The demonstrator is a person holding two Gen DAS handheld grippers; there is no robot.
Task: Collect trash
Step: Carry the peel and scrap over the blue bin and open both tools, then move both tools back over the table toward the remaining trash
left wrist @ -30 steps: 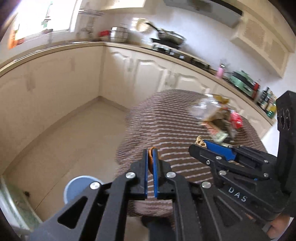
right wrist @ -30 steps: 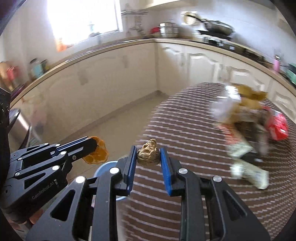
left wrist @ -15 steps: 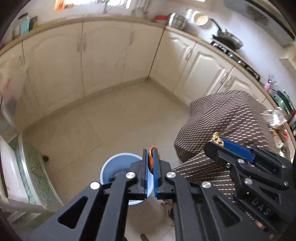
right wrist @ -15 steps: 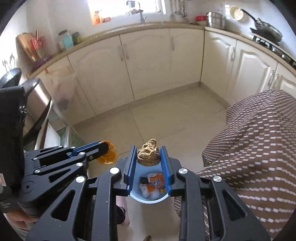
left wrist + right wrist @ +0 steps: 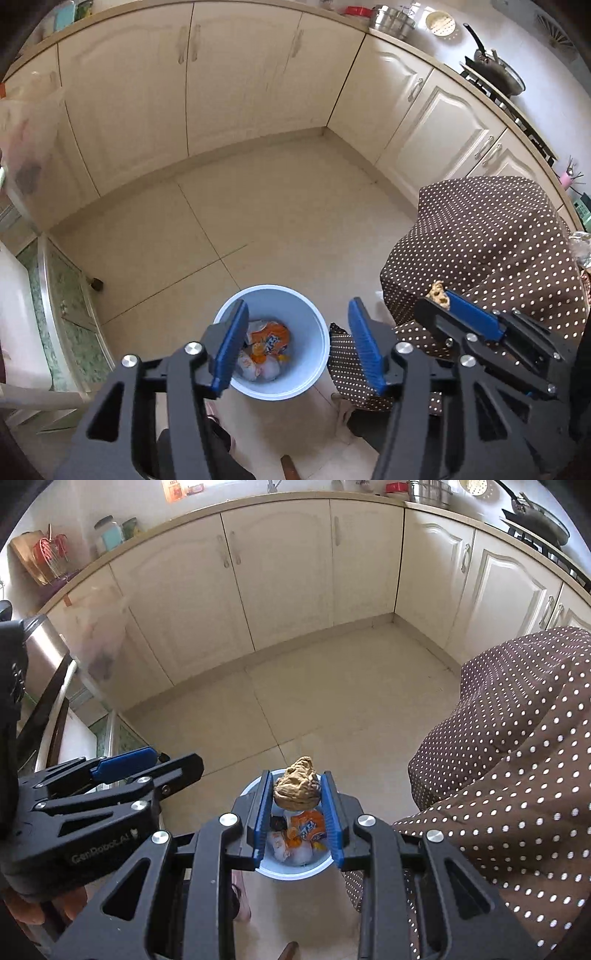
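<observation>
**A:** What is the right gripper (image 5: 298, 805) carrying?

**B:** A walnut shell (image 5: 296, 789), tan and wrinkled, pinched between the blue pads near their tips, at lower centre of the right wrist view. It hangs directly over the light blue trash bin (image 5: 320, 354) on the floor.

**A:** How would you expect it to handle?

**B:** Light, I'd judge, and stiff but brittle. A hard squeeze could crack it. The ridged surface gives the pads something to bite on, and the hold across its widest part looks sound. It should fall straight down once let go.

**A:** And the left gripper (image 5: 297, 343)?

**B:** Spread wide with nothing between the fingers. In its own view the bin's mouth shows through the gap, at lower centre.

**A:** What's inside the bin?

**B:** An orange crumpled soda can (image 5: 269, 341) with white lettering, some white crumpled wrappers (image 5: 258, 369), and a dark scrap I can't identify. They cover the bottom and leave the walls mostly bare, so there is room for more.

**A:** Anything close by?

**B:** The brown polka-dot tablecloth (image 5: 517, 775) hangs at the right of both views, its hem just beside the bin's rim. A badly aimed drop could land on the cloth or the tile floor (image 5: 258, 221).
</observation>
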